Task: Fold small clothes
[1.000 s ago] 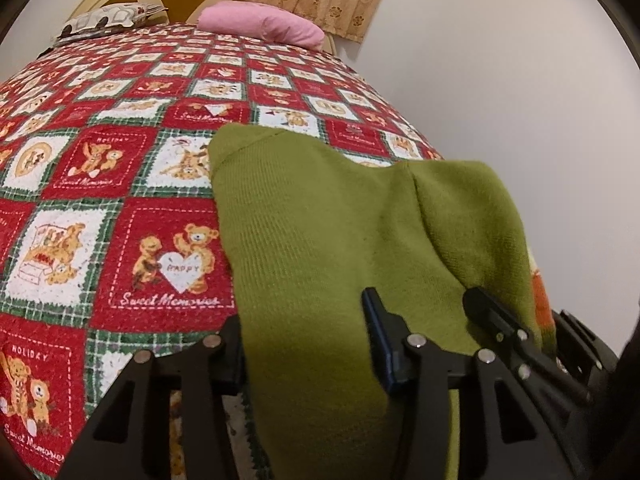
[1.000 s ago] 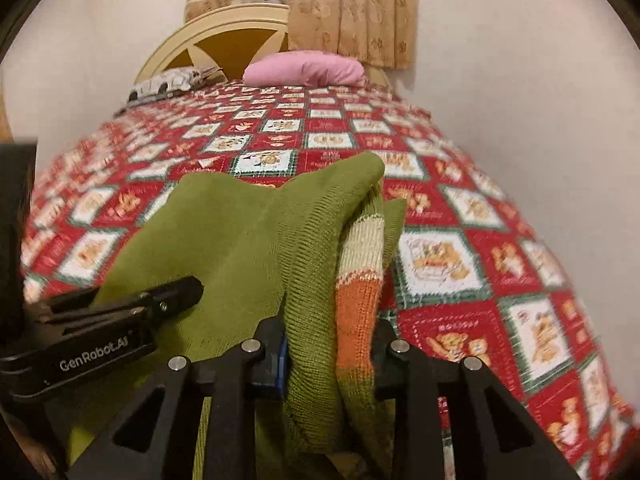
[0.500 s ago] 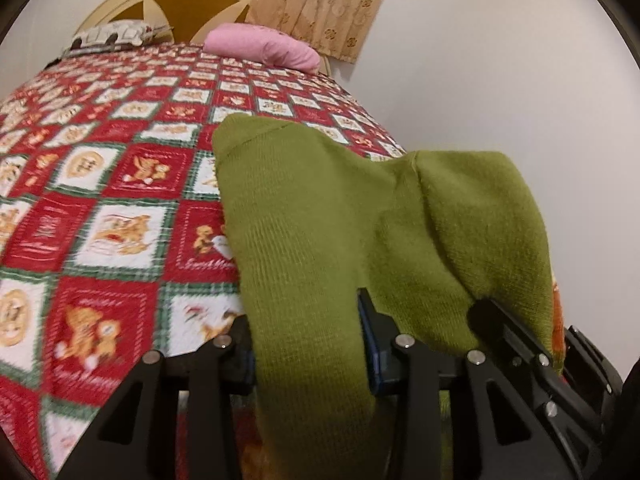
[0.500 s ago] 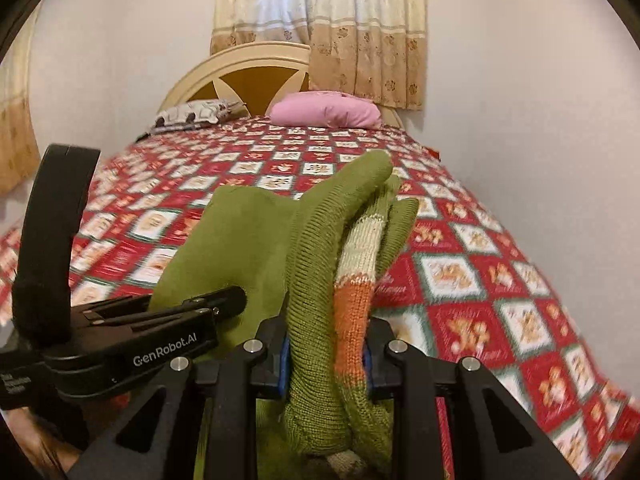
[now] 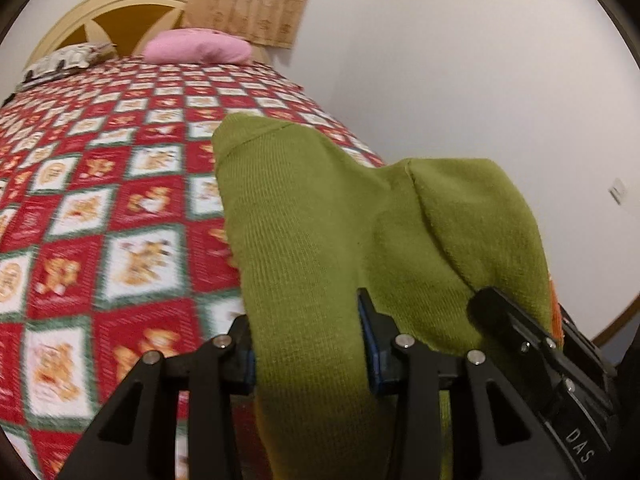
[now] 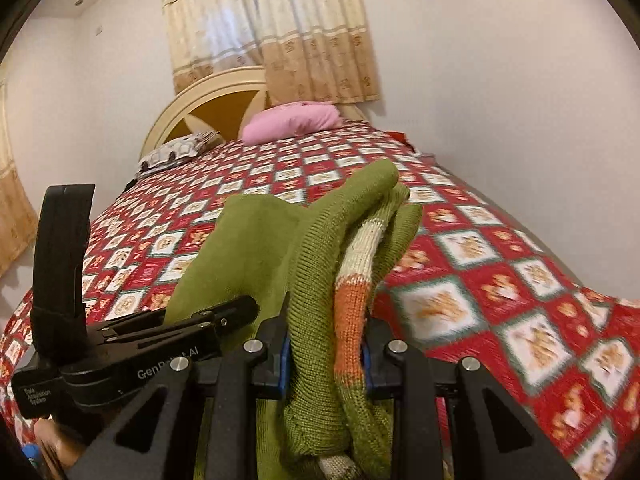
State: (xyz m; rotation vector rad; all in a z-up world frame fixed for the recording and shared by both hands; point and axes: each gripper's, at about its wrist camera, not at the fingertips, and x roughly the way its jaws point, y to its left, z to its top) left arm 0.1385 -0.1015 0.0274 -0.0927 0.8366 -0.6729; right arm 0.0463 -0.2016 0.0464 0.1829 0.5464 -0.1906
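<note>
Right wrist: ribbed green knit sweater, bunched, over checked quilt

Home bedroom: quilted bed, pillows.

- Your left gripper has its jaws clamped on the green knit garment; the fabric bulges up between them and drapes forward over the bed.
- Your right gripper comes in from the lower right, its tip pressed against the same garment; the jaws' state is unclear from here.
- An orange patch of the knit shows at the garment's right edge.
- The bed carries a red teddy-bear quilt.
- A pink pillow and a patterned pillow sit by the headboard; a curtain hangs behind.
</note>
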